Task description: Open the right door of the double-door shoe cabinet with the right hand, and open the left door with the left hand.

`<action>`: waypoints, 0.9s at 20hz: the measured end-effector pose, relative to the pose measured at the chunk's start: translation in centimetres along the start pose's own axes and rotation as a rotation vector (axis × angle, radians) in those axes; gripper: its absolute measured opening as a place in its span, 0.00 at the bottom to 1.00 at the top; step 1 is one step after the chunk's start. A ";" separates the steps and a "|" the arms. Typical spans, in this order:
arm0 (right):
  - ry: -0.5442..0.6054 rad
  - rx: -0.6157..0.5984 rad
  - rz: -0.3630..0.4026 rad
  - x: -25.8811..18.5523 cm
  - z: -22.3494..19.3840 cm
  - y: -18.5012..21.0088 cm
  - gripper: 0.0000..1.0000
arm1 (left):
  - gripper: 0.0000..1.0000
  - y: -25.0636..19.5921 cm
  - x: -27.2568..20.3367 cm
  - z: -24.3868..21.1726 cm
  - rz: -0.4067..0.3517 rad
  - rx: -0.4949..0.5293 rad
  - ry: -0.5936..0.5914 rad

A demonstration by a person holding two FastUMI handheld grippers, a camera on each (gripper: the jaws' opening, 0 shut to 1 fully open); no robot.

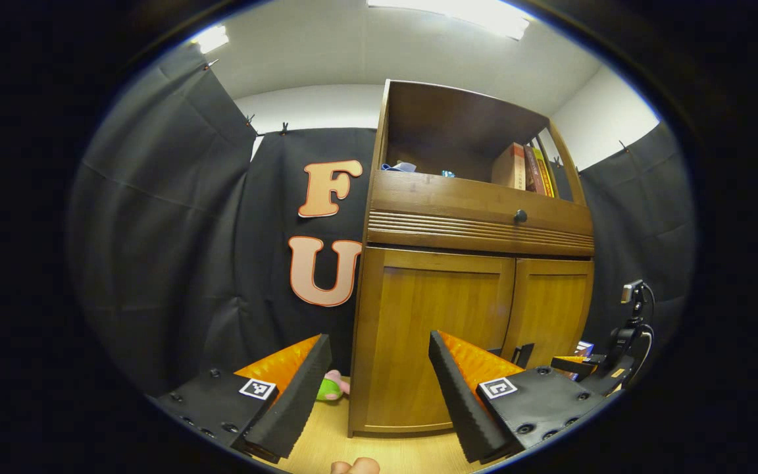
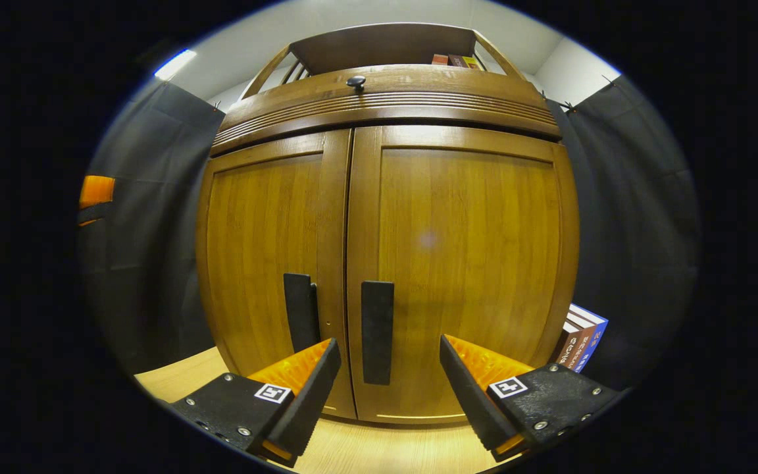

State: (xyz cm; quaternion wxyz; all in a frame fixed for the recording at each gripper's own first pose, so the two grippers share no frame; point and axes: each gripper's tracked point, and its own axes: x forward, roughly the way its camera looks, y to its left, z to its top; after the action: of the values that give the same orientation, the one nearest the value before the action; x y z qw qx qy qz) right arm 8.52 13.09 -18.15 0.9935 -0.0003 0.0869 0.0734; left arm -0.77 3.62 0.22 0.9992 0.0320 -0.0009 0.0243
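Right hand-held gripper [image 2: 389,385] agape before upright right door handle [image 2: 377,332], seemingly untouched.

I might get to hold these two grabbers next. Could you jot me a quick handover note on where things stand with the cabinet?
Right gripper: open, holding nothing, its fingers either side of the right door's handle but apart from it.
Left gripper: open, holding nothing, off toward the cabinet's left corner, back from the left door.
Cabinet: both doors shut; the left door's handle sits beside the right one.
Done: nothing opened.
Left: grip the right handle and pull, then open the left door with the left gripper.
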 end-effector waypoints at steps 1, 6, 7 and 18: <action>0.005 0.017 0.001 0.5 -0.2 0.1 0.93 | 0.96 0.2 0.1 0.0 0.006 0.004 -0.004; 0.026 0.053 0.001 3.2 -0.7 0.6 0.90 | 0.96 1.0 0.3 0.3 0.014 0.002 -0.026; 0.033 0.060 0.004 3.4 -1.0 0.6 0.74 | 0.96 1.0 0.5 0.3 0.014 0.005 -0.030; 0.073 0.116 0.024 5.0 -1.9 0.8 0.39 | 0.96 1.1 1.5 -1.0 0.020 -0.003 -0.007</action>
State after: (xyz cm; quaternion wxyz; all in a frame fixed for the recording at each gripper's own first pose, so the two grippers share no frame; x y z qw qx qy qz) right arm 12.92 14.57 -20.86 0.9871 0.0555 0.1270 0.0799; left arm 0.71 4.82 -0.72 0.9989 0.0308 -0.0049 0.0341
